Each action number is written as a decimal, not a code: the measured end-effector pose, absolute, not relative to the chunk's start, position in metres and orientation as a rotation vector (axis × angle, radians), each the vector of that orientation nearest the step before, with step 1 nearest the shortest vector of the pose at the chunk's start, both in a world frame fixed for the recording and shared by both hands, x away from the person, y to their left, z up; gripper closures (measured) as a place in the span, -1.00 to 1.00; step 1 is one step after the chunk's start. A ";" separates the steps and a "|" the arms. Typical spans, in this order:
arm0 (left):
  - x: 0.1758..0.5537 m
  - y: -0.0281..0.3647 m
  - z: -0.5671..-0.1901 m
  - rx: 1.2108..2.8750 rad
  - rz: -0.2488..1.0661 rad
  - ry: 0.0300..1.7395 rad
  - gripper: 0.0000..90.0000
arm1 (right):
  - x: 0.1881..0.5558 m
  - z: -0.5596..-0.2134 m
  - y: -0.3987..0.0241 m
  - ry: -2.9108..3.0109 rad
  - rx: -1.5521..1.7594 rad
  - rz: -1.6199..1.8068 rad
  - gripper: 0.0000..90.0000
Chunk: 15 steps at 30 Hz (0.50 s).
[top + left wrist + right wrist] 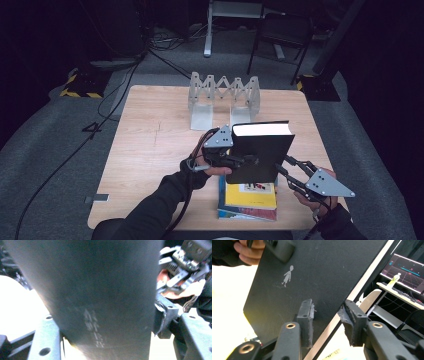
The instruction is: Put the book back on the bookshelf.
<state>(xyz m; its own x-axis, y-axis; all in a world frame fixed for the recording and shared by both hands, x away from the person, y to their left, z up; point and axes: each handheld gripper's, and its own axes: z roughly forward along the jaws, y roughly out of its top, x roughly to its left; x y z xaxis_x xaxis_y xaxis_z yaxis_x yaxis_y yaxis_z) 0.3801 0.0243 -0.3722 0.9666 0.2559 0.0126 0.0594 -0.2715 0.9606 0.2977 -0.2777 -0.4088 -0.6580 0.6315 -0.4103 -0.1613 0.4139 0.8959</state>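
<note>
A black hardcover book (260, 152) stands upright in the air above a stack of books (248, 200) with a yellow cover on top. My left gripper (239, 161) is shut on its left, spine side. In the left gripper view the dark spine (105, 290) sits pinched between both jaws (107, 332). My right gripper (286, 167) is at the book's lower right edge. There the cover with a small white figure (317, 272) and the page edge pass between its jaws (327, 312). One pad rests near the cover and the other stands just off the page edge, so it is open.
A white accordion-style rack (224, 97) stands at the back middle of the wooden table (150, 150). A dark chair (282, 30) and cables lie on the floor beyond. A lit monitor (407, 270) is on a side desk.
</note>
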 end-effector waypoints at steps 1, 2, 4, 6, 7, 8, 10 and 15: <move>0.380 0.024 -0.372 1.842 0.188 0.227 -0.16 | 0.298 -0.409 -0.277 1.912 0.398 1.317 0.28; 0.380 0.024 -0.372 1.841 0.187 0.222 -0.14 | 0.299 -0.410 -0.277 1.912 0.401 1.313 0.20; 0.378 0.024 -0.371 1.845 0.190 0.210 -0.12 | 0.300 -0.410 -0.278 1.927 0.409 1.305 0.08; 0.377 0.025 -0.370 1.853 0.187 0.197 -0.10 | 0.301 -0.411 -0.280 1.922 0.427 1.311 0.00; 0.376 0.025 -0.370 1.855 0.184 0.188 -0.08 | 0.302 -0.411 -0.282 1.928 0.439 1.329 -0.04; 0.376 0.025 -0.369 1.859 0.186 0.179 -0.07 | 0.304 -0.411 -0.284 1.940 0.459 1.347 -0.11; 0.374 0.025 -0.369 1.862 0.184 0.164 -0.05 | 0.308 -0.411 -0.288 1.959 0.505 1.383 -0.21; 0.370 0.027 -0.369 1.861 0.164 0.129 0.04 | 0.314 -0.412 -0.290 2.005 0.546 1.438 -0.31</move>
